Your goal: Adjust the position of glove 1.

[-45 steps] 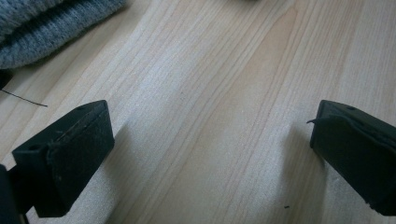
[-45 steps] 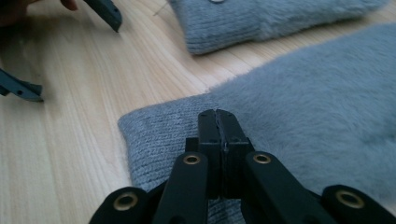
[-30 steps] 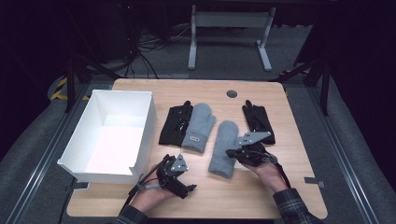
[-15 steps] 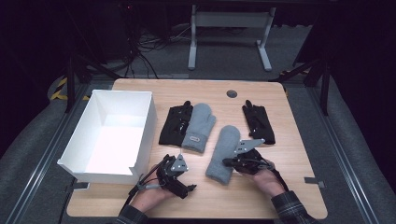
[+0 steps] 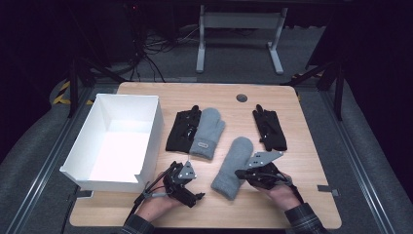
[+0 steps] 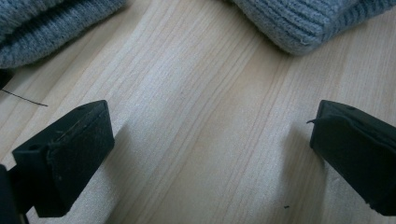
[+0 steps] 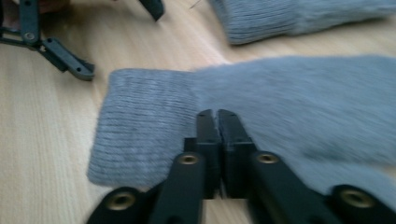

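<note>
A grey mitten (image 5: 233, 165) lies slanted on the wooden table (image 5: 302, 195), cuff toward the near edge. My right gripper (image 5: 239, 173) presses against its right side with jaws closed on the knit; the right gripper view shows the tips (image 7: 215, 116) together on the mitten (image 7: 149, 121). A second grey mitten (image 5: 208, 132) lies beside a black glove (image 5: 182, 130) mid-table. Another black glove (image 5: 269, 127) lies at the right. My left gripper (image 5: 187, 183) rests open near the front edge, its jaws (image 6: 205, 154) wide over bare wood, mitten cuffs (image 6: 303, 18) just beyond.
A white open box (image 5: 117, 141) stands at the table's left side, close to the left gripper. A round cable hole (image 5: 241, 98) sits at the back. The left gripper's black linkage (image 7: 56, 51) lies near the mitten's cuff in the right gripper view.
My right gripper has moved left and toward the near edge, dragging the grey mitten, which now lies slanted. The left gripper has stayed put.
</note>
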Tool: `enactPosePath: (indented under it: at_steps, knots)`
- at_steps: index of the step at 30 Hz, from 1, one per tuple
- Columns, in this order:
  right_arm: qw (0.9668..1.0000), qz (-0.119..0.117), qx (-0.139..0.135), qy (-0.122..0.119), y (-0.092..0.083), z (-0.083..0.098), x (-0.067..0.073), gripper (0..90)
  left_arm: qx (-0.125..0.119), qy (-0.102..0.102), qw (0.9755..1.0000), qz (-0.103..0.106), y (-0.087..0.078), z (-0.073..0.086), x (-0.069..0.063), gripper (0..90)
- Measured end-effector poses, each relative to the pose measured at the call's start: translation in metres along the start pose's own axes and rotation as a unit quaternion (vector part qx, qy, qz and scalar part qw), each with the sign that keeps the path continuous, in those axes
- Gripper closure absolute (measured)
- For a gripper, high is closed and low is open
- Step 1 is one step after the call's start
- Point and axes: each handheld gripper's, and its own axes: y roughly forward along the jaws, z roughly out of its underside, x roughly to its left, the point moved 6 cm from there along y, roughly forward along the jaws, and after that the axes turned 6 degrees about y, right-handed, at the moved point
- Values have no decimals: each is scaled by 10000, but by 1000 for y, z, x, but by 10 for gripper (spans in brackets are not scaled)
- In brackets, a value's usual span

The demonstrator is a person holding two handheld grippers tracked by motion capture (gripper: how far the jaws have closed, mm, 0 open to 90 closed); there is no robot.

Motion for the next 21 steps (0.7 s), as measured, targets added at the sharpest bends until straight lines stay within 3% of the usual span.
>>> enactPosePath:
  at_steps: [4,6,7,10,11,15,16,19,21]
  knots:
    - [9992,304,-107,241,-18,11,-17,733,87,-91,9999,-27,-2,-3,-2,33]
    - [9985,408,-141,327,-22,15,-23,680,127,-110,9998,-44,-5,-4,-2,196]
    - [9978,505,-149,399,-26,19,-27,627,150,-144,9997,-98,-7,-5,-2,196]
    - [9951,739,-145,636,-34,34,-42,504,262,-218,9990,-274,-13,-10,-1,391]
    - [9941,818,-125,696,-36,40,-47,456,202,-214,9991,-297,-15,-13,-1,472]
    - [9922,938,-125,806,-42,50,-54,413,34,-263,9992,-300,-21,-26,0,759]
    - [9913,1001,-139,842,-44,53,-56,400,-9,-345,9990,-267,-22,-30,2,759]
    - [9896,1087,-148,934,-49,62,-61,340,-77,-512,9983,-281,-26,-44,12,897]
    - [9886,1149,-143,963,-51,65,-62,325,-113,-539,9980,-305,-26,-47,15,898]
